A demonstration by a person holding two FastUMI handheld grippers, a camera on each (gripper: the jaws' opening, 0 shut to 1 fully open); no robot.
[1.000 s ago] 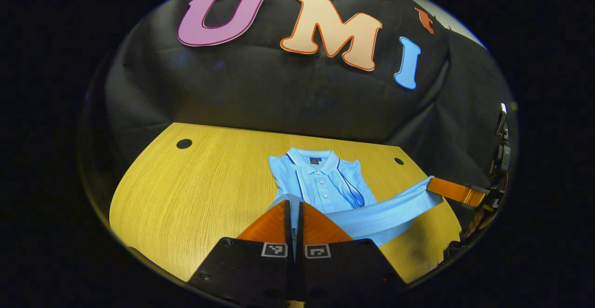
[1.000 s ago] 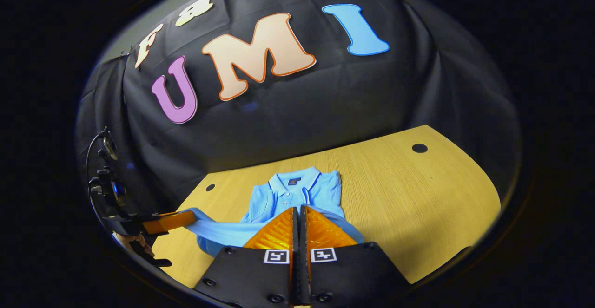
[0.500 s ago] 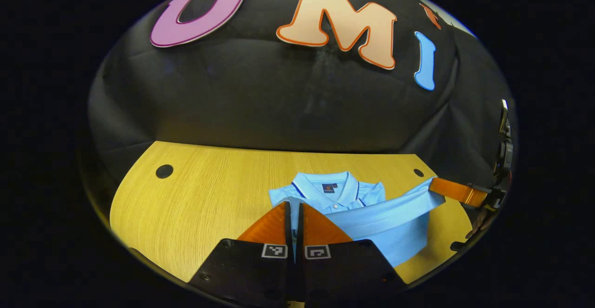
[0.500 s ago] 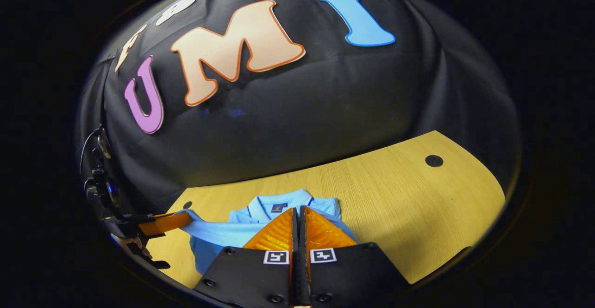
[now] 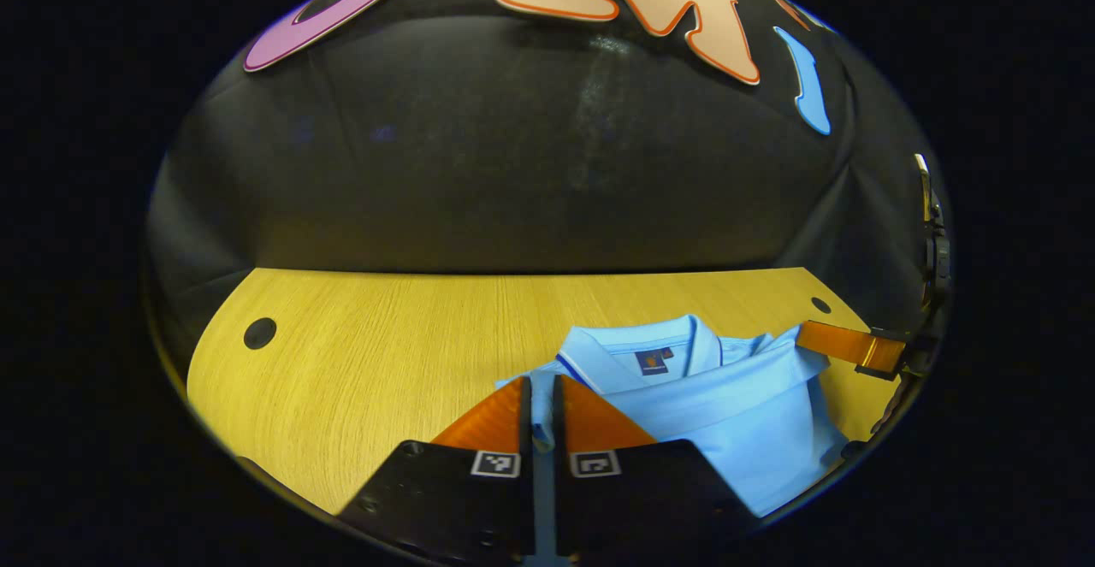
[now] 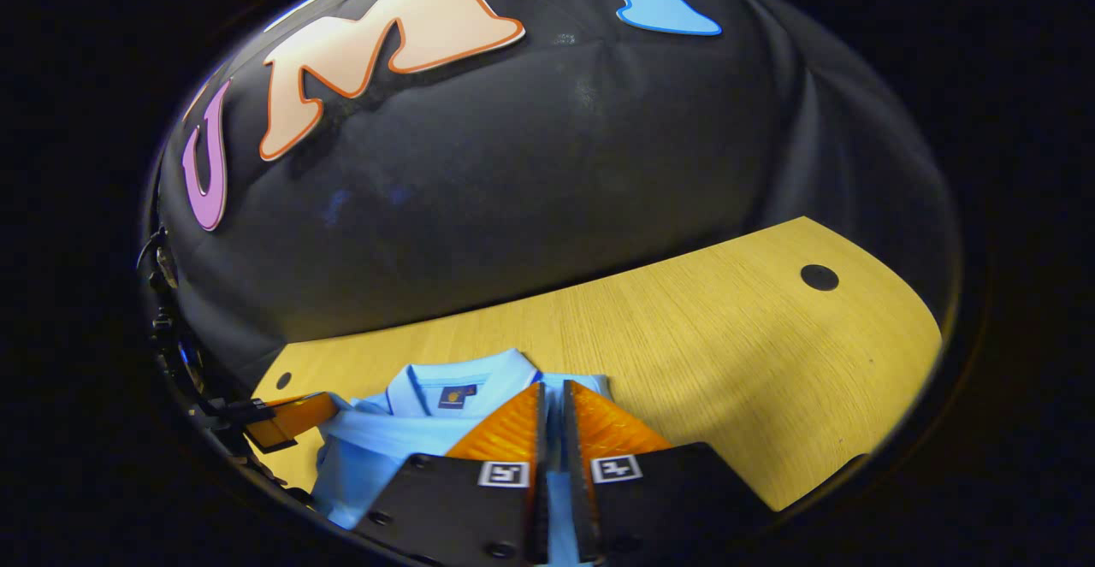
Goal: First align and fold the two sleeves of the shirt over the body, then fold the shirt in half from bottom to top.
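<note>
Shirt (image 5: 727,404): hem lies near collar on table (image 5: 359,353).
Left gripper (image 5: 539,396): pinches hem.
Right gripper (image 6: 552,400): pinches hem.
Risk: uneven release likely skews fold.

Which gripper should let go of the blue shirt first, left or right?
Probably either: the left gripper and right gripper each pinch the shirt hem up by the collar, equally placed. Neither looks better set.

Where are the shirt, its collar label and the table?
shirt (image 5: 736,413), left gripper view, on the folded-over body below the collar.
label (image 5: 654,362), left gripper view, on the dark patch inside the collar.
table (image 6: 727,353), right gripper view, on bare wood right of the shirt.
</note>
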